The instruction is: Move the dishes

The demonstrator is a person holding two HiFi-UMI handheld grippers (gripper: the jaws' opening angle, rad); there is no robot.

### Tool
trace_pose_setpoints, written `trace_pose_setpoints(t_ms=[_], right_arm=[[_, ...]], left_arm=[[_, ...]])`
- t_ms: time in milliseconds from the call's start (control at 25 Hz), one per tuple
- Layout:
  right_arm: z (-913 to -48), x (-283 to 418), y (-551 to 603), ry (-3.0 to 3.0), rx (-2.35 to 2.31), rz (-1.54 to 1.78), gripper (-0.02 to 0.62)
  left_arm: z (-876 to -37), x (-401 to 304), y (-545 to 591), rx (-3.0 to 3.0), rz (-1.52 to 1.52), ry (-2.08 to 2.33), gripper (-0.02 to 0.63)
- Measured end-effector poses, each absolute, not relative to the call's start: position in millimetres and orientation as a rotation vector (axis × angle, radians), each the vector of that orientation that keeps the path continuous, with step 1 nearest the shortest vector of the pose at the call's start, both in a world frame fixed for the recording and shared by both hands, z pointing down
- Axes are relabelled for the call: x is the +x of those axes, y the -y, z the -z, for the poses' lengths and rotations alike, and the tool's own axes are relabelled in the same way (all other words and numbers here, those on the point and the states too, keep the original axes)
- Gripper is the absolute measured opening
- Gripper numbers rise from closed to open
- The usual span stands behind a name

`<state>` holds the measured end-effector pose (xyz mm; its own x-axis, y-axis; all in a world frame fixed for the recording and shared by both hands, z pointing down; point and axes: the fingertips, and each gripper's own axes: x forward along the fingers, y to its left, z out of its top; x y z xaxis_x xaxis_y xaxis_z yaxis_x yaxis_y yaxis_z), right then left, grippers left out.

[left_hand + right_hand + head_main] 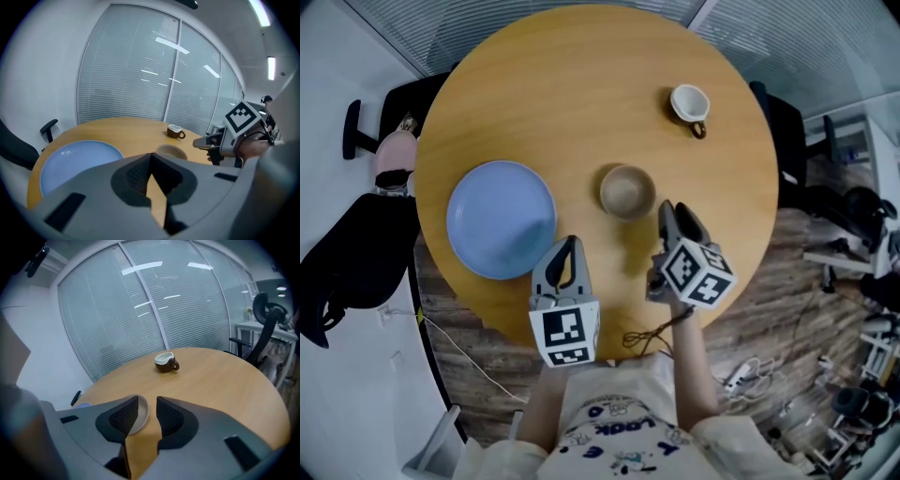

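- The shallow beige ceramic bowl sits on the round wooden table, just ahead of the right gripper and apart from it.
- In the right gripper view its rim shows in the gap and behind the left jaw, beyond the tips.
- The right gripper's jaws stand moderately apart and hold nothing. Bare tabletop shows between the pads.
- The left gripper's jaws are closed tip to tip and empty. In its own view only a thin wedge of table shows below the meeting tips.
- The round pale-blue plate lies left of the left jaws, close beside them, near the table's edge.
- The small brown cup with a white inside stands well beyond the right jaws, handle to the right. Open tabletop lies between it and the bowl.
- Nothing stands between either pair of jaws and the dishes.
- Black office chairs ring the table, slatted window blinds lie behind it, and a dark cable trails on the wooden floor below the right gripper.
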<state>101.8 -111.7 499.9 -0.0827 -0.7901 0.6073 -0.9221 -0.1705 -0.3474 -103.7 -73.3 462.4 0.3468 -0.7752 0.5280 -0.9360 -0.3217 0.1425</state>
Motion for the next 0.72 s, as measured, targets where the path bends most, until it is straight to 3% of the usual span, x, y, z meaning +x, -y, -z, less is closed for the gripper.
trace_pose_setpoints(t_ms=[160, 400, 720], right_arm=[[-484, 104, 99, 1.932, 2.01, -1.063, 0.116], [-464, 123, 87, 1.95, 2.057, -0.986, 0.06], [-459, 150, 87, 1.983, 2.009, -0.944, 0.057]], left_arm=[[-449, -95, 71, 2.24, -0.485, 1.476, 0.0], [-433, -74, 66, 2.286, -0.462, 1.46, 0.0], [-422, -45, 63, 2.27, -0.454, 1.5, 0.0]])
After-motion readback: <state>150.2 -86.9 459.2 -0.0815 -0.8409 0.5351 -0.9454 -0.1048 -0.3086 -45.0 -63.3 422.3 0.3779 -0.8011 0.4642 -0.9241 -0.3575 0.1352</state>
